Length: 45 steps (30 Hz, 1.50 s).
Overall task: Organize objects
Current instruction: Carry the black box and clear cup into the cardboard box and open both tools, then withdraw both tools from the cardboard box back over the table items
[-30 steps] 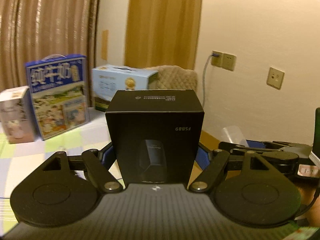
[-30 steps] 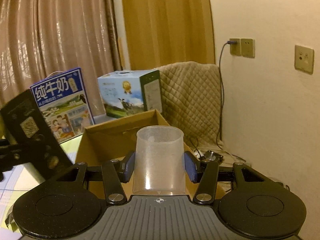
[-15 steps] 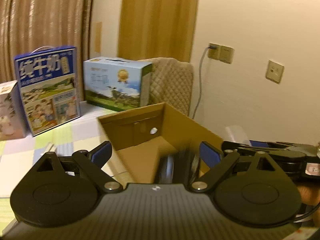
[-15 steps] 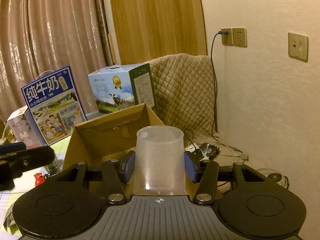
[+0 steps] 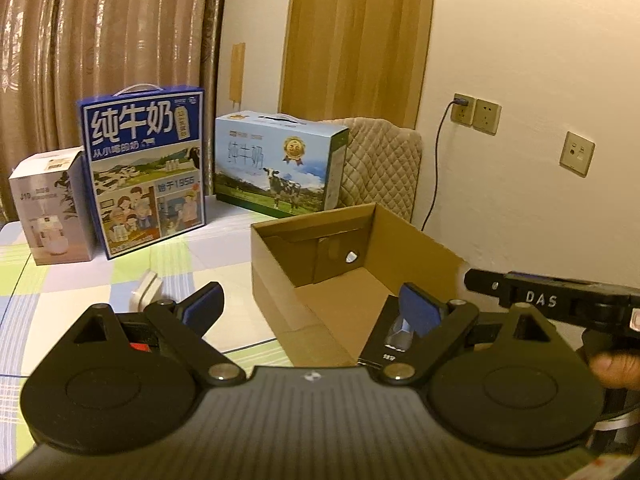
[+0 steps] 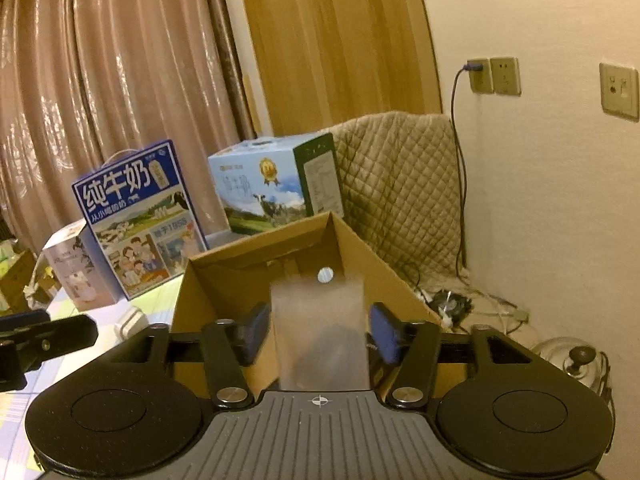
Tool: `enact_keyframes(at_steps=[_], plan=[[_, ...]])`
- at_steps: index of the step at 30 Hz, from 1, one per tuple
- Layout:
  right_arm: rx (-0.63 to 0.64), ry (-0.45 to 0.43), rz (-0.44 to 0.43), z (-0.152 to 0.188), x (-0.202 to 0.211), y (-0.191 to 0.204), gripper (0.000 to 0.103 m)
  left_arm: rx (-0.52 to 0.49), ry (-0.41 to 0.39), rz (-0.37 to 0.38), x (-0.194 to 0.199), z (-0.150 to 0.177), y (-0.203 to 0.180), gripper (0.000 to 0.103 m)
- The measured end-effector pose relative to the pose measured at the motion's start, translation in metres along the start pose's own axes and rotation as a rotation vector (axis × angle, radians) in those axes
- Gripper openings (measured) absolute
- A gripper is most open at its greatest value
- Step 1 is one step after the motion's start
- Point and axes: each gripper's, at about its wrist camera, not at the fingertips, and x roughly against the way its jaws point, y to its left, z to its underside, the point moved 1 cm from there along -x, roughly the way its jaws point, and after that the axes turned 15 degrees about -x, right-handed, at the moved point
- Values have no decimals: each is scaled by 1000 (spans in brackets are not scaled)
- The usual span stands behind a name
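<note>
The left tool [image 5: 312, 306] is seen with its two blue pads wide apart, and nothing is held between them. It is placed over the near left corner of an open cardboard box [image 5: 280, 280] that stands on the desk [image 5: 80, 280], which is covered by a checked cloth. Inside the box, on its floor near the right side, a black box [image 5: 384, 340] is lying flat; it is partly hidden behind the right pad of the left tool.

In the right wrist view, the right tool [image 6: 318, 330] is held above the same cardboard box [image 6: 200, 292]. A clear plastic cup [image 6: 320, 332] appears between its pads, but the cup is blurred. A thin gap seems to be visible between the cup and each pad, so the pads are parted a little wider than the cup; whether the cup is touched by them cannot be told with certainty. In the left wrist view, the right tool [image 5: 548, 300] is seen from the side at the right edge, with part of a hand [image 5: 614, 368] under it.

Behind the cardboard box, a dark blue milk carton [image 5: 144, 172] is standing upright, and a light blue milk carton [image 5: 276, 164] is lying just beside it on the right. A white box [image 5: 50, 204] stands at the far left. A small white object [image 5: 145, 288] is lying on the desk near the left pad. A quilted cover [image 6: 400, 192] is seen by the wall, and a cable [image 6: 456, 140] hangs from a wall socket [image 6: 480, 76].
</note>
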Motion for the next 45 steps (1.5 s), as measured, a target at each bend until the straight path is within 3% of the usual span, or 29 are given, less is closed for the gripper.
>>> enact_keyframes(at_steps=[3, 21, 33, 38, 45], plan=[[-6, -21, -8, -1, 2, 1, 67, 9, 7, -13, 1, 4, 7, 93], [10, -22, -51, 8, 9, 16, 68, -4, 31, -109, 27, 25, 37, 95], [113, -1, -218, 35, 22, 75, 68, 33, 72, -259, 76, 56, 93, 95], [163, 39, -302, 53, 21, 104, 68, 56, 106, -327, 102, 73, 116, 95], [288, 112, -426, 85, 13, 144, 68, 14, 164, -411, 134, 94, 134, 95]])
